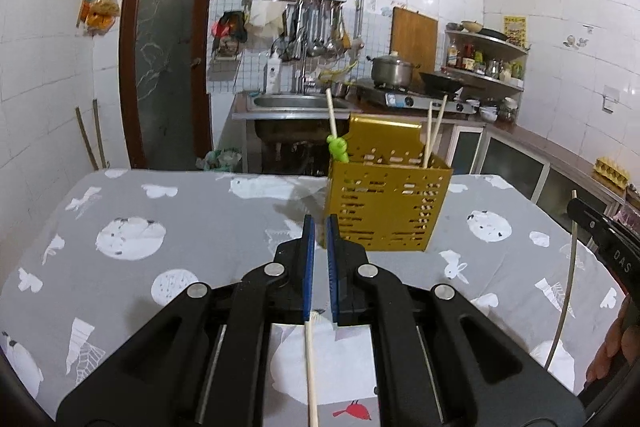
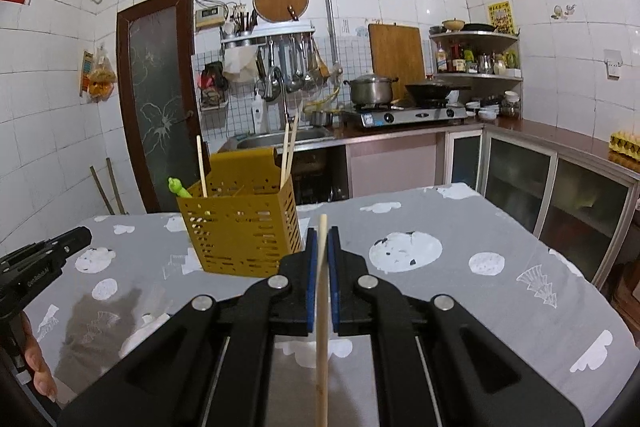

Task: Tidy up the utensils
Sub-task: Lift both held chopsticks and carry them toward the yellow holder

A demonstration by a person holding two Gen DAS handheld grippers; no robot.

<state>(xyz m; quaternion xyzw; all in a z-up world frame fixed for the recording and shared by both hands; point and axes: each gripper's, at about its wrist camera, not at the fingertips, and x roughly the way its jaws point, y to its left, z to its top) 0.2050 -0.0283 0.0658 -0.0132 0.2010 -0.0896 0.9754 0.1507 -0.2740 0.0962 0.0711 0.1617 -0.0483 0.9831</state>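
A white-tiled kitchen with a sink and a gas stove stands behind a table covered with a grey cloth printed with white shapes. On the left, the left gripper has its jaws closed on a thin pale wooden chopstick, which hangs down below the pads. In the middle stands the yellow perforated metal utensil holder, already containing three chopsticks and a green plastic piece. On the right, the right gripper is clamped on a second pale wooden chopstick, held nearly upright. I judge both sticks light, stiff and smooth, so a grip near the middle should stop them from swinging.
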